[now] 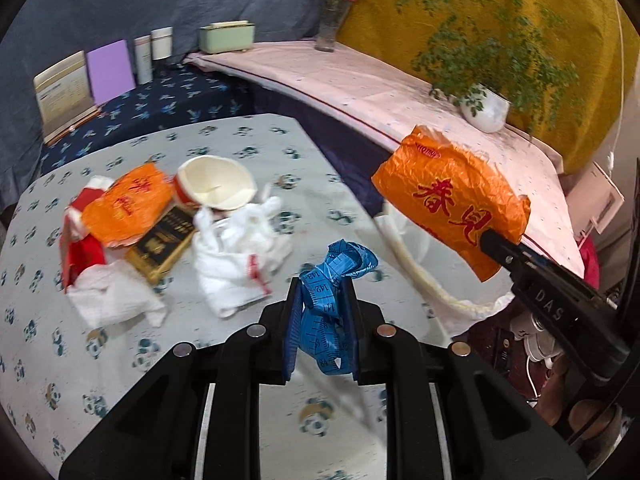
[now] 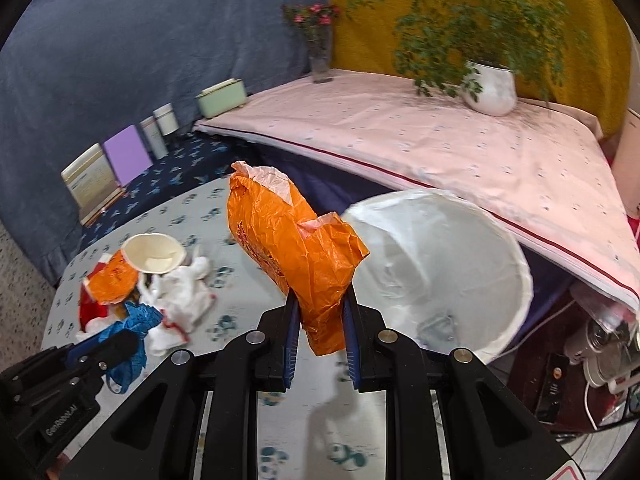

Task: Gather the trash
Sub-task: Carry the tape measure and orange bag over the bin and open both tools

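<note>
My left gripper [image 1: 322, 284] is shut on a crumpled blue measuring tape [image 1: 332, 276], held above the panda-print table [image 1: 248, 148]. My right gripper [image 2: 320, 296] is shut on a crinkled orange plastic bag [image 2: 288, 240] with red characters, lifted beside a white-lined bin [image 2: 516, 264]. In the left wrist view that bag [image 1: 452, 200] hangs at the right over the bin's rim [image 1: 404, 260]. On the table lie another orange bag [image 1: 128, 204], a paper cup [image 1: 216, 182], white plastic bags [image 1: 236, 252], a gold-and-black box [image 1: 160, 244] and a red wrapper [image 1: 80, 252].
A pink-covered bench [image 2: 440, 148] runs behind the bin, bearing a white plant pot [image 2: 490, 88], a flower vase [image 2: 320, 56] and a green box [image 2: 222, 98]. Books [image 1: 66, 92] and canisters [image 1: 154, 50] stand on the dark blue cloth. A power strip and cables [image 2: 600, 368] lie on the floor at the right.
</note>
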Demonstrator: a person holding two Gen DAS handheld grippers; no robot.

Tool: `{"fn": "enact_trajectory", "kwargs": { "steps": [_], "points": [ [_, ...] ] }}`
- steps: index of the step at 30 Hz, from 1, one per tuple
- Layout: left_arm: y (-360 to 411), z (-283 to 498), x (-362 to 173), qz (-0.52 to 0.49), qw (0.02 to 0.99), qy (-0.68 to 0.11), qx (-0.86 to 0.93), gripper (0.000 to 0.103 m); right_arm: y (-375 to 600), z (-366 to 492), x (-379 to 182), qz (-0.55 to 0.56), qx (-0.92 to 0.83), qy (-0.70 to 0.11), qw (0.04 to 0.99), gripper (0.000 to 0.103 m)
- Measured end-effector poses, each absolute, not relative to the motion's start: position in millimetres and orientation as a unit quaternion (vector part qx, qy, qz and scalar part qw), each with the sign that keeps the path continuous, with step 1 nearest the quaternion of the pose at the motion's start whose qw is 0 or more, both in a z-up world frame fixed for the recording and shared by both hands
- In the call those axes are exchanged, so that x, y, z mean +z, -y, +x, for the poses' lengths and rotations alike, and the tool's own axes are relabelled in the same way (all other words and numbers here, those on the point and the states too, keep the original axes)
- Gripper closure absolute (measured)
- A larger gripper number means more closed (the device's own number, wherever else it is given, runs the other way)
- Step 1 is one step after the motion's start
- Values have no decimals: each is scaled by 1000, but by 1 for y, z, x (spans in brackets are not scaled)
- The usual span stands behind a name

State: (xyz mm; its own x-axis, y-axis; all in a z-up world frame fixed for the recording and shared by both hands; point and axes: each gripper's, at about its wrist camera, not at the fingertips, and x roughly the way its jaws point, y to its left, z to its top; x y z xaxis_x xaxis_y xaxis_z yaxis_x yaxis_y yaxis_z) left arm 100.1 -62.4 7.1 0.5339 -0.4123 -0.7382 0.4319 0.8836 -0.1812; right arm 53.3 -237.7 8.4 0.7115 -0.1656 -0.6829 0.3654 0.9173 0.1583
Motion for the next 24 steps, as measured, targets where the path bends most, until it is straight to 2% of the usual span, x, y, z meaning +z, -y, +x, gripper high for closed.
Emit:
{"fn": "enact_trajectory", "kwargs": {
  "steps": [24],
  "points": [
    [208, 121, -8, 58, 838, -417, -348, 84, 344, 33, -38, 191, -246, -370, 875, 83]
  ]
}}
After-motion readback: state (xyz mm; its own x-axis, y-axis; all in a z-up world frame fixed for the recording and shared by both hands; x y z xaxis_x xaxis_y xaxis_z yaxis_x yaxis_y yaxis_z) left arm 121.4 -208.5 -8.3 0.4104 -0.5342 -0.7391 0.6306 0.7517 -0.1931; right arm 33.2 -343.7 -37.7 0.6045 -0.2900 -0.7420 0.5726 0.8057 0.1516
